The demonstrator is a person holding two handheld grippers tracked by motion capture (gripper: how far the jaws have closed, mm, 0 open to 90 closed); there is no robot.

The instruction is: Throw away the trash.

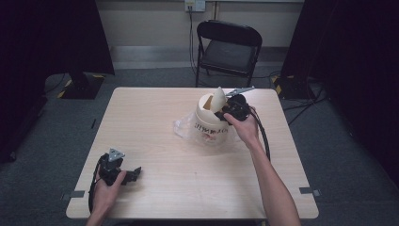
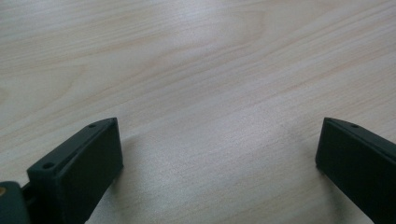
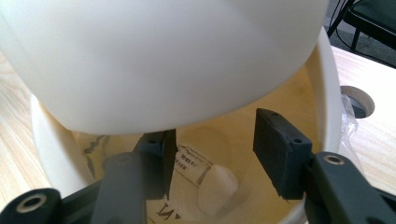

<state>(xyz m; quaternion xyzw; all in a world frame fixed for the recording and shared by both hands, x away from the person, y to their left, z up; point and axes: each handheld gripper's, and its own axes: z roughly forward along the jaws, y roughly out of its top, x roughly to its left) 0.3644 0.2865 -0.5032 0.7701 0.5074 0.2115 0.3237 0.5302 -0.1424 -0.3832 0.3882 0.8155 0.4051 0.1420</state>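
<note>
1. A pale wooden counter (image 1: 155,141) carries a cream-white round plastic tub with dark lettering on its side (image 1: 212,126), standing right of the counter's middle, toward the far half.
2. A crumpled clear plastic bag (image 1: 182,127) lies against the tub's left foot, touching it.
3. A cream-white swinging lid flap (image 1: 218,99) stands tilted up out of the tub's open mouth.
4. The right claw (image 1: 234,104) is at the tub's right rim, held by the person's right hand (image 1: 244,126), with a black cable (image 1: 264,136) trailing toward the near side.
5. In the right gripper view, the right claw (image 3: 215,154) points down into the tub; its jaws stand partly apart, with nothing pressed between the pads.
6. The flap (image 3: 154,56) hangs just above that claw, its lower edge close to the left jaw; whether it touches I cannot tell.
7. Inside the tub (image 3: 327,93), a small white rounded object with a printed label (image 3: 212,184) lies on the bottom, below the jaws.
8. The left claw (image 1: 136,172) rests at the counter's near left corner in the person's left hand (image 1: 109,188), well apart from the tub.
9. In the left gripper view, the left claw (image 2: 219,154) has its jaws wide apart over bare wood (image 2: 210,70), gripping nothing.
10. A black folding chair (image 1: 228,49) stands beyond the far edge.
</note>
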